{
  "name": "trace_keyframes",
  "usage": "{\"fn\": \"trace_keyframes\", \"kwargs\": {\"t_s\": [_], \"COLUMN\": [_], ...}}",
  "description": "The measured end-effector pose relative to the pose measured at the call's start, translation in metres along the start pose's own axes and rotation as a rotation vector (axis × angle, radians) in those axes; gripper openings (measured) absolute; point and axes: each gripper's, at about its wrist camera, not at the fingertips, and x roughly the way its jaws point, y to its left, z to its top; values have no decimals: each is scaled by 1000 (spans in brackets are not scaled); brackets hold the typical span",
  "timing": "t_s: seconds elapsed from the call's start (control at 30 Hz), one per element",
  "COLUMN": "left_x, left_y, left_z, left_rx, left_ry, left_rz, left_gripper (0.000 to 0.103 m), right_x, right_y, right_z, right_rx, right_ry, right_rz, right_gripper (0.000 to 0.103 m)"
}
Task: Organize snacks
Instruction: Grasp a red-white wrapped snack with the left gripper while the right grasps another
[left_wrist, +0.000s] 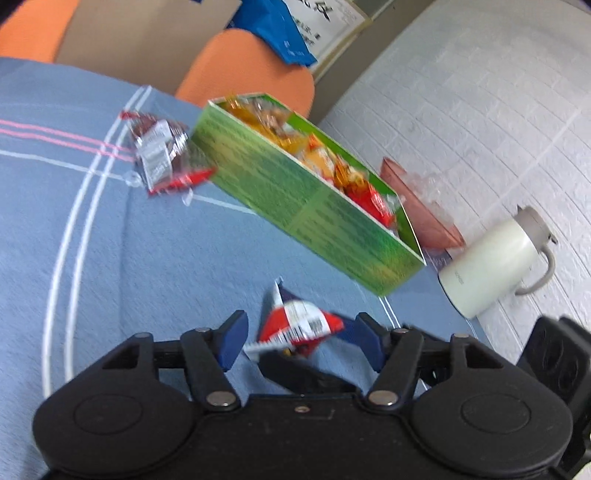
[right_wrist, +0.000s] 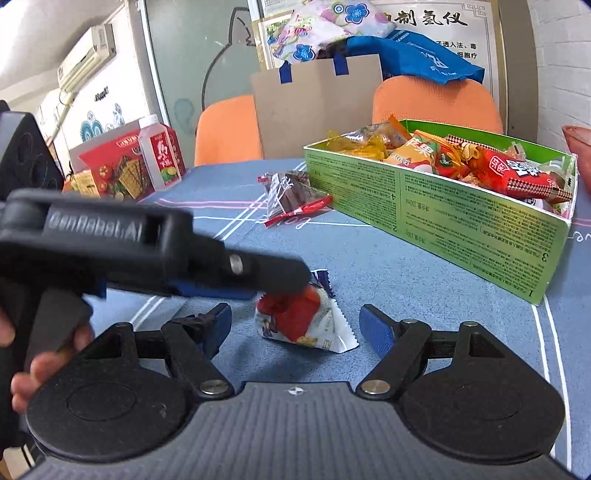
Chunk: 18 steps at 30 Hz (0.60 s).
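Both hand-held grippers gape wide; the left hand-held gripper (left_wrist: 299, 341) and right hand-held gripper (right_wrist: 295, 326) flank one snack packet (right_wrist: 301, 321), unpinched.

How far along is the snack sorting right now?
Done: the green box already holds many wrapped snacks. In hand: nothing gripped; the left tongs and right tongs both stand open around the red-and-white packet on the blue cloth. Left: that packet and the dark clear-wrapped packet beside the box.

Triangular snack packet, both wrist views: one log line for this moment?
left gripper: open, around triangular packet | right gripper: open, same packet | green box: part filled | dark packet: loose on table
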Motion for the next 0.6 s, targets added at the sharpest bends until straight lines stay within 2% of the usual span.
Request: {"fn": "trace_keyframes", "kwargs": {"t_s": [0.1, 0.17, 0.2, 0.27, 0.43, 0.6], "left_x": [7, 10, 11, 10, 4, -1], "left_y": [0, 0, -1, -2, -10, -37], "left_z": [-3, -2, -3, -3, 0, 18], "left_rx": [8, 15, 25, 18, 23, 96], "left_ry": [10, 12, 9, 5, -27, -79], "left_rz": [7, 18, 26, 28, 23, 1], "left_gripper": [103, 90, 89, 89, 88, 88], "right_x": [3, 5, 5, 4, -4, -23], "right_y": [1, -1, 0, 1, 0, -1], "right_z": [-1, 0, 0, 0, -1, 11], "right_rx": [-21, -18, -25, -34, -28, -37], "right_ry": [15, 31, 27, 26, -5, -86], "right_rz": [-25, -23, -27, -8, -2, -25], "right_gripper": [103, 101, 94, 74, 70, 69]}}
